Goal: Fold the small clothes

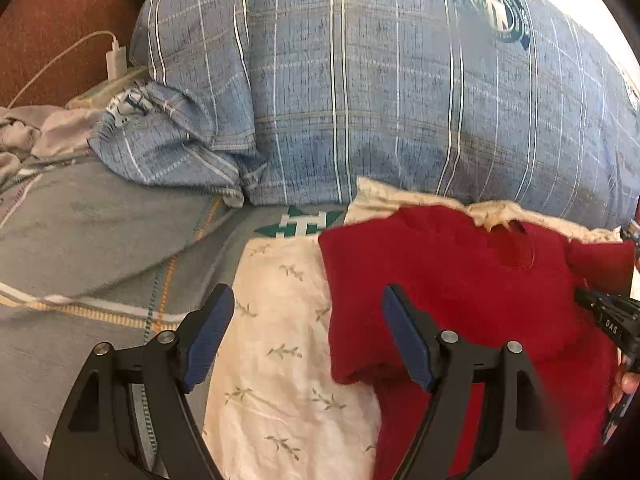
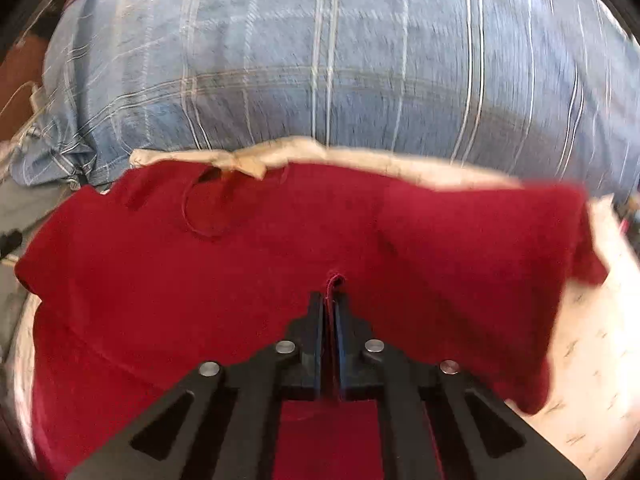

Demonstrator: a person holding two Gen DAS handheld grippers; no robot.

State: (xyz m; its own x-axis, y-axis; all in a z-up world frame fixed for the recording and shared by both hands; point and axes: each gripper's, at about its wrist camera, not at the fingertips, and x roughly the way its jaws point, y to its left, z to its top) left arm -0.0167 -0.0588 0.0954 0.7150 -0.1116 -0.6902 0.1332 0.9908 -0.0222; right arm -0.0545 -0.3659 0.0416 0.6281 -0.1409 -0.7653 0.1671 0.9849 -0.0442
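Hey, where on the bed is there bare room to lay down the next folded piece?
Free: the cream leaf-print sheet left of the red shirt, and the grey blanket beyond it. Crowded: the blue plaid pillow borders the back, and crumpled clothes sit far left.

Large pillow [image 1: 400,92], blue plaid case with white and tan stripes, standing at the far side; round dark-green crest printed near its upper right corner. In the right wrist view the same pillow [image 2: 340,60] is blurred.
Cream cloth [image 1: 280,340] with small leaf sprigs, spread flat in the near middle, its far edge rumpled against the pillow.
Grey bedcover [image 1: 92,232] with orange and green stitched lines and a green-and-white emblem, at left.
Crumpled blue plaid fabric [image 1: 160,148], left of the pillow, possibly a second pillowcase.
White charger and cable [image 1: 114,60], far left, against a reddish-brown surface [image 1: 60,20].
Pale grey bunched cloth [image 1: 24,136], left edge.
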